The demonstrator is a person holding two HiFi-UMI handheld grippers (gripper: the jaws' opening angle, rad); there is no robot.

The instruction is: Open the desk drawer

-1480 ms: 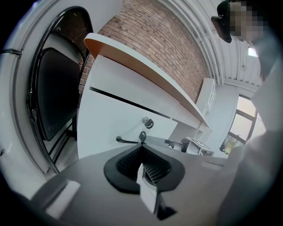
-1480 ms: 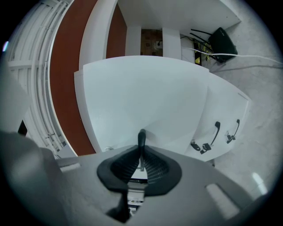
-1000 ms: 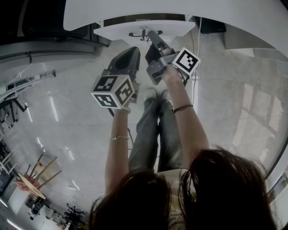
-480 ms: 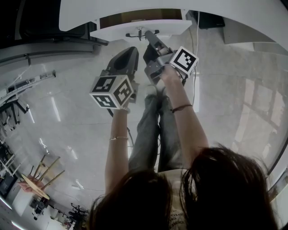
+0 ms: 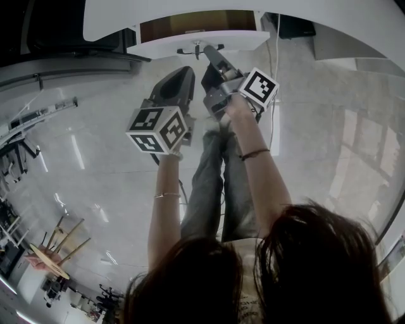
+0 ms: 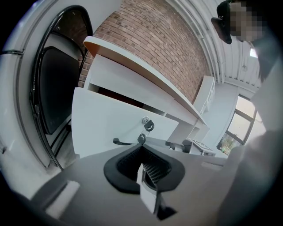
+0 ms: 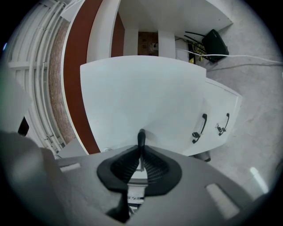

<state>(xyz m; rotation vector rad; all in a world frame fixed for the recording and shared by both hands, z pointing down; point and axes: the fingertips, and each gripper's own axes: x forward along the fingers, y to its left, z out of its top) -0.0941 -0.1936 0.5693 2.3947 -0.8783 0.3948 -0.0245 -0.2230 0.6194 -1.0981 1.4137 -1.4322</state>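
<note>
The white desk drawer (image 5: 197,39) stands partly pulled out from under the desk top (image 5: 316,16), and its brown inside (image 5: 190,19) shows. My right gripper (image 5: 209,52) is shut on the drawer's black handle (image 7: 141,137), which stands between the pads in the right gripper view. The drawer front (image 7: 146,95) fills that view. My left gripper (image 5: 179,77) hangs to the left, apart from the drawer, shut with nothing in it. In the left gripper view the drawer front (image 6: 110,119) carries a lock with a key (image 6: 147,125) and the handle (image 6: 121,142).
The person's legs (image 5: 215,183) stand below the drawer. A white cabinet with two black handles (image 7: 199,128) sits to the right under the desk, and a black box with cables (image 7: 216,42) lies behind it. A black chair (image 6: 53,88) stands at the left, by the brick wall (image 6: 150,48).
The drawer has come further out toward the person with my right gripper on its handle, so more of the brown inside shows. My left gripper has stayed where it was.
</note>
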